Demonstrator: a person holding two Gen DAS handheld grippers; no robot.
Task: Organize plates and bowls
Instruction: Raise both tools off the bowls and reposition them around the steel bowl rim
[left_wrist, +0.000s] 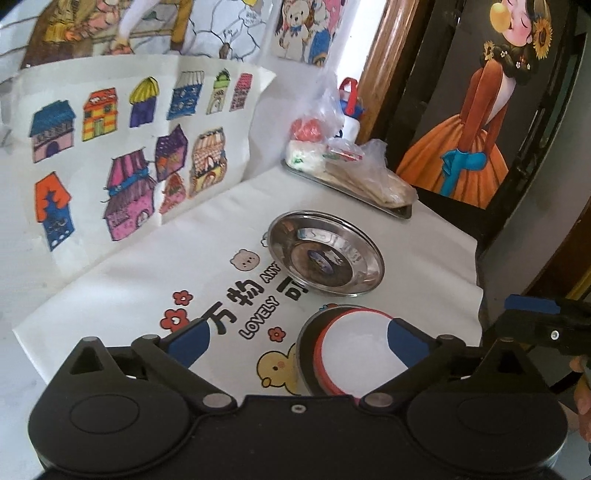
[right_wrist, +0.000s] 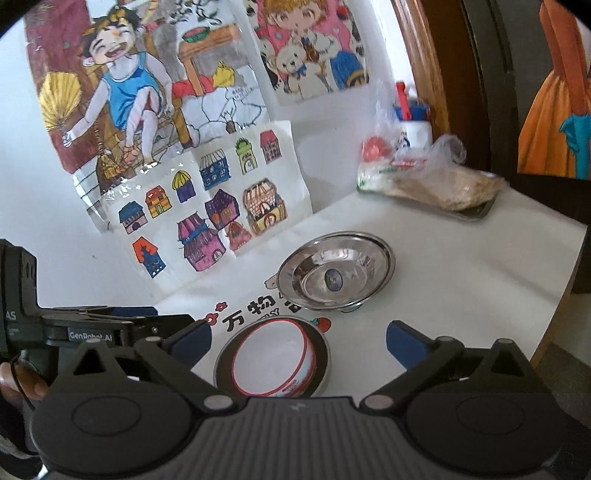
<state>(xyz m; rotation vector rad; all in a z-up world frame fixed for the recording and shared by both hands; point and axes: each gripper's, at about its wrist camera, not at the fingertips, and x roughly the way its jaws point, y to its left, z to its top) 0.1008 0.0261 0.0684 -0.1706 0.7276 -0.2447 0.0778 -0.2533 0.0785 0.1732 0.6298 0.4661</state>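
**Bowl stack sitting on its plate; one steel dish standing apart**

The red-rimmed white bowls (right_wrist: 273, 360) are sitting nested, at least two by the look of the doubled rims, inside a grey plate (right_wrist: 321, 354) at the near edge of the bench (right_wrist: 480, 266), on the printed white cloth (left_wrist: 147, 280). That part of the sorting is looking finished: the stack is resting level and nothing is touching it.

The left hand-held gripper (left_wrist: 299, 341) is hanging above and just short of the stack with its blue pads spread wide and nothing between them; one pad is overlapping the bowl rim in the left wrist view, but whether it is touching cannot be told. The right hand-held gripper (right_wrist: 299, 341) is likewise standing fully open and empty, with the bowls lying below its gap rather than in it.

What is probably remaining is the shiny steel dish (left_wrist: 325, 254), which is sitting alone a little further back on the cloth, near the stack but clear of it. If it belongs with the other dishes, it is still waiting to be gathered; if that spot is its intended place, the job is nearly over. The tray of bagged food (right_wrist: 436, 184) at the far corner is looking unrelated to the task.
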